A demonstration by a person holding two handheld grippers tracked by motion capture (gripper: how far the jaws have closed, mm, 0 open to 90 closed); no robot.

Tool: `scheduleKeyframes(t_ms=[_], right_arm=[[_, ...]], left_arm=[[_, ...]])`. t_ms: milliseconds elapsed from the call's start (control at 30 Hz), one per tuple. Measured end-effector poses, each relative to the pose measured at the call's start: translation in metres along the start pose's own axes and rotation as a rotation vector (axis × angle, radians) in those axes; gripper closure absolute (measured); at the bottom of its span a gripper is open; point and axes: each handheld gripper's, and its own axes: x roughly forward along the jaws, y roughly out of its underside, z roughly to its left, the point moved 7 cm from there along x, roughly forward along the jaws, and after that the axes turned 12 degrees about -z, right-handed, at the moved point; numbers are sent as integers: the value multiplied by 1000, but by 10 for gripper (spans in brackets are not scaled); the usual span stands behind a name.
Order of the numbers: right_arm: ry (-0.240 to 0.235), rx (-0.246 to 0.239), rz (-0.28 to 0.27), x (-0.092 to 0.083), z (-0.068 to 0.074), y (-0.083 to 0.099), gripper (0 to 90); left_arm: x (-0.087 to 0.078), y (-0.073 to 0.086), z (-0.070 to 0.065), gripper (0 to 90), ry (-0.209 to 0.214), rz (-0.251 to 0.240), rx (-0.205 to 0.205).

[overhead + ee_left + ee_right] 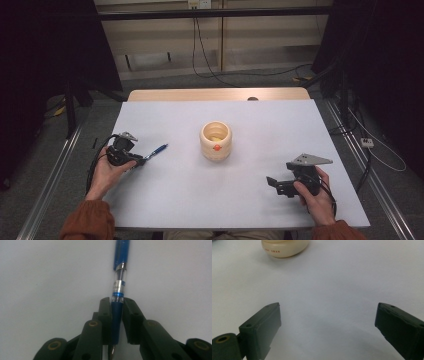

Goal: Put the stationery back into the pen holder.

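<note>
A blue pen [159, 149] lies on the white table [270, 125] at the left, pointing up and right toward the middle. My left gripper [141, 160] is low over the table and shut on the pen's dark blue grip section [116, 315]. In the left gripper view both black pads press on the pen [119, 277] from either side, and its clear barrel and blue cap reach out ahead of the left gripper [116, 301]. My right gripper [272, 182] rests near the front right, held in a hand. The right gripper [328, 315] stands open, with bare table between its jaws.
A cream ribbed cup [216, 141] with a small orange mark stands at the table's middle; its base [284, 247] is ahead of the right gripper. Cables trail from both grippers. A wooden strip [215, 94] edges the far side, and metal rails run along both sides.
</note>
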Motion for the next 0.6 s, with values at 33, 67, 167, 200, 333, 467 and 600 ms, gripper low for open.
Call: scheduleKeyframes(t_ms=[33,67,167,200,333,467,600], right_arm=[[0,0,0,0,0,0,63],[0,1,0,0,0,0,63],[0,2,0,0,0,0,62],[0,2,1,0,0,0,62],[-1,0,2,0,0,0,63],[-3,0,0,-1,0,0,63],[-3,-1,0,-1,1,0,62]], left_arm=[[0,0,0,784,-2,4,-4],[0,0,1,788,0,6,-7],[0,0,1,799,-2,-1,-16],[0,0,0,800,-3,-2,-23],[-2,0,0,801,-12,-16,-46],[-7,-2,1,802,-5,-46,-60],[-16,-8,-4,802,14,-103,-82]])
